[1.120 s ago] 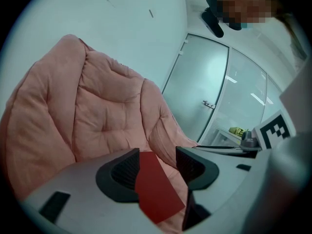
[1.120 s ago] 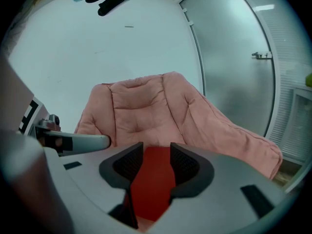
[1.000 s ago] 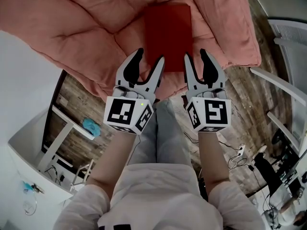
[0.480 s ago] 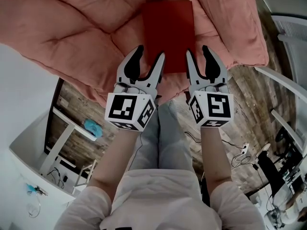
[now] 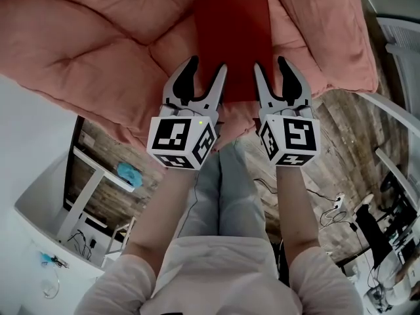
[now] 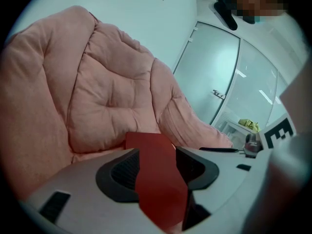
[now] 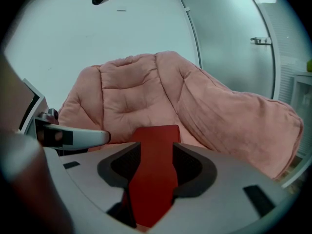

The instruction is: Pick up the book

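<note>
While poised side by side at near edge of red book (image 5: 231,38), left gripper (image 5: 207,67) jaws wide apart, holding nothing, right gripper (image 5: 270,65) jaws opening, pads off book, book lying on pink cushion (image 5: 98,38), visible through both gaps

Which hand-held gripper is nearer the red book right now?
Left, narrowly: the left hand-held gripper hangs over the red book's near-left corner, jaws open; the right hand-held gripper sits at its right edge, jaws opening, empty.

head: steeply down | 2 gripper views: close, along jaws | shared: book (image 5: 231,41)
</note>
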### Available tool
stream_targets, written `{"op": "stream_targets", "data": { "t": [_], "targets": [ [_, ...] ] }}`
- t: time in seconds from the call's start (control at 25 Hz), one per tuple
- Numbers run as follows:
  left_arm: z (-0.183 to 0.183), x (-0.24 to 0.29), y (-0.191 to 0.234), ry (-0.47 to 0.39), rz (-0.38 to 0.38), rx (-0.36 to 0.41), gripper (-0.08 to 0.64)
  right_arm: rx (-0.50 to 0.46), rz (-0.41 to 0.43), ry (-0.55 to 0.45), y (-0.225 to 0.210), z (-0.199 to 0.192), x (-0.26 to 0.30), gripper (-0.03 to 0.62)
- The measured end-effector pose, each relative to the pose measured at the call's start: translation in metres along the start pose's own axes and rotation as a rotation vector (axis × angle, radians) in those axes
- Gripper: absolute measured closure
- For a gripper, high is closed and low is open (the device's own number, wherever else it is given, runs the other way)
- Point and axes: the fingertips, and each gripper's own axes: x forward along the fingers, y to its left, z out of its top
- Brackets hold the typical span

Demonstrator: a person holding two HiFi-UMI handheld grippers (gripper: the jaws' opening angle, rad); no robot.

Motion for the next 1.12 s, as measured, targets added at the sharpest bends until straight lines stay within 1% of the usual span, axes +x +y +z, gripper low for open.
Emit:
{"op": "stream_targets", "data": {
  "t": [0.24,0.44,0.64,0.92,1.12],
  "targets": [
    [-0.012,0.010,0.006,0.038,0.019,-0.008,0.331,-0.004,-0.008,0.028,-0.005,-0.009,0.009,0.383],
    [-0.022,0.017,0.015,0.064,0.038,-0.044,0.328,-0.007,-0.006,0.059,-0.008,-0.021,0.019,0.377],
    [-0.035,0.025,0.024,0.112,0.062,-0.063,0.310,0.006,-0.010,0.088,-0.011,-0.031,0.030,0.371],
    [-0.054,0.036,0.032,0.180,0.077,-0.094,0.305,0.025,-0.004,0.135,-0.015,-0.049,0.040,0.362],
    [-0.061,0.042,0.035,0.213,0.088,-0.120,0.305,0.039,-0.005,0.147,-0.018,-0.052,0.044,0.331]
  ]
}}
